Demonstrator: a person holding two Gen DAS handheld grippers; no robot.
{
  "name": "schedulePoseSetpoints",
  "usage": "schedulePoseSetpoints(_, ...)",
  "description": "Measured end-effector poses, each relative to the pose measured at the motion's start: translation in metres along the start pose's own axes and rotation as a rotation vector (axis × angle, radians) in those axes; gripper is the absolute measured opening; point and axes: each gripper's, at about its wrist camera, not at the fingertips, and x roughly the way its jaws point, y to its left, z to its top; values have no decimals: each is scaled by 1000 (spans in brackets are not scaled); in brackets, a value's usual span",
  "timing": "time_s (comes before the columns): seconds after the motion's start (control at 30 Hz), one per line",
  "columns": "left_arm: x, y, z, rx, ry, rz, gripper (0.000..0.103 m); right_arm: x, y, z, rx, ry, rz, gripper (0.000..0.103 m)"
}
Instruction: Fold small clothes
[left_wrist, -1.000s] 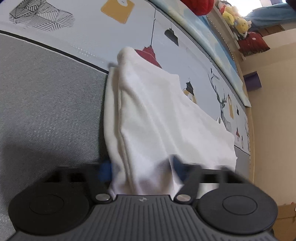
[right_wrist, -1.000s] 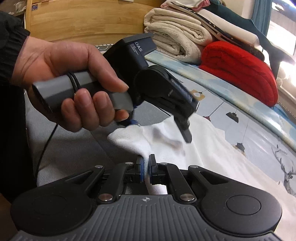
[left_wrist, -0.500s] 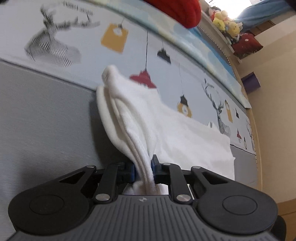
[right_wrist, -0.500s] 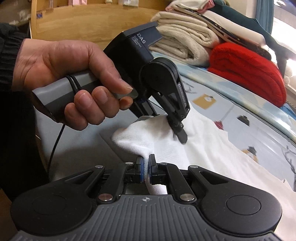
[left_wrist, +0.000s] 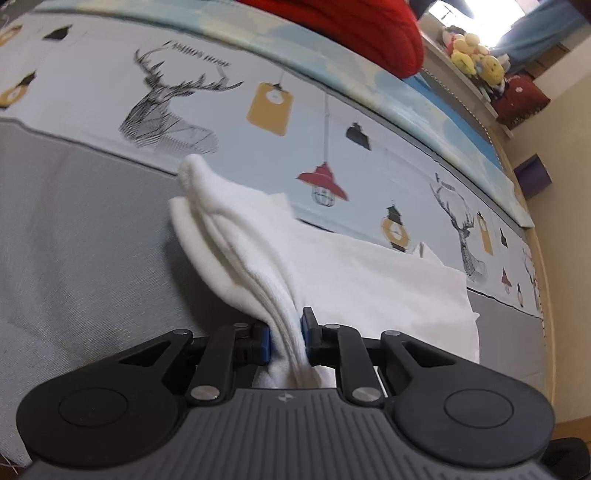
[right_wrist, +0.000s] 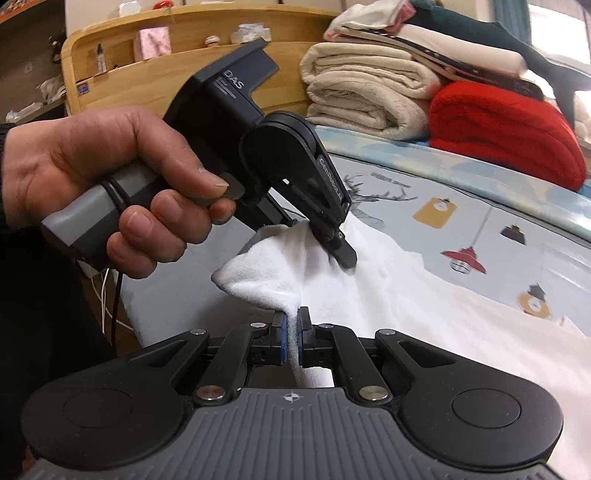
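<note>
A small white garment (left_wrist: 332, 266) lies on the bed, its near edge bunched and lifted. My left gripper (left_wrist: 284, 336) is shut on a thick fold of the white garment. In the right wrist view my right gripper (right_wrist: 291, 336) is shut on another corner of the garment (right_wrist: 406, 295). The left gripper (right_wrist: 332, 243), held by a hand (right_wrist: 110, 177), shows there just beyond, pinching the same edge a short way from my right gripper.
The bed has a grey sheet (left_wrist: 74, 229) and a patterned cover with deer and lamps (left_wrist: 332, 122). Folded blankets, cream (right_wrist: 365, 96) and red (right_wrist: 506, 129), are stacked at the back. A wooden headboard shelf (right_wrist: 184, 44) stands behind.
My left gripper, open around the cloth a second ago, has shut on the fold. Both grippers have lifted the garment edge and carried it across the cover. The right stayed shut.
</note>
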Motion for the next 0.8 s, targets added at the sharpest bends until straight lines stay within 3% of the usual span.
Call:
schedulePoseSetpoints(0.23, 15, -61, -2, 65, -15, -58, 17, -31, -31, -15, 85, -18, -94, 4)
schedulePoseSetpoints(0.5, 35, -161, -14, 200, -28, -242, 17, -93, -81, -48, 261, -86, -255, 4)
schedulePoseSetpoints(0.6, 34, -198, -27, 303, -55, -337, 18, -121, -100, -65, 350, -127, -344, 4)
schedulePoseSetpoints(0.63, 33, -208, -31, 335, -61, -367, 26, -130, -105, -71, 377, -142, -374, 4)
schedulePoseSetpoints(0.73, 30, -224, -41, 383, -69, -443, 73, -153, -117, -91, 454, -162, -500, 3)
schedulePoseSetpoints(0.8, 29, -225, -44, 391, -87, -406, 74, -155, -131, -110, 536, -100, -593, 3)
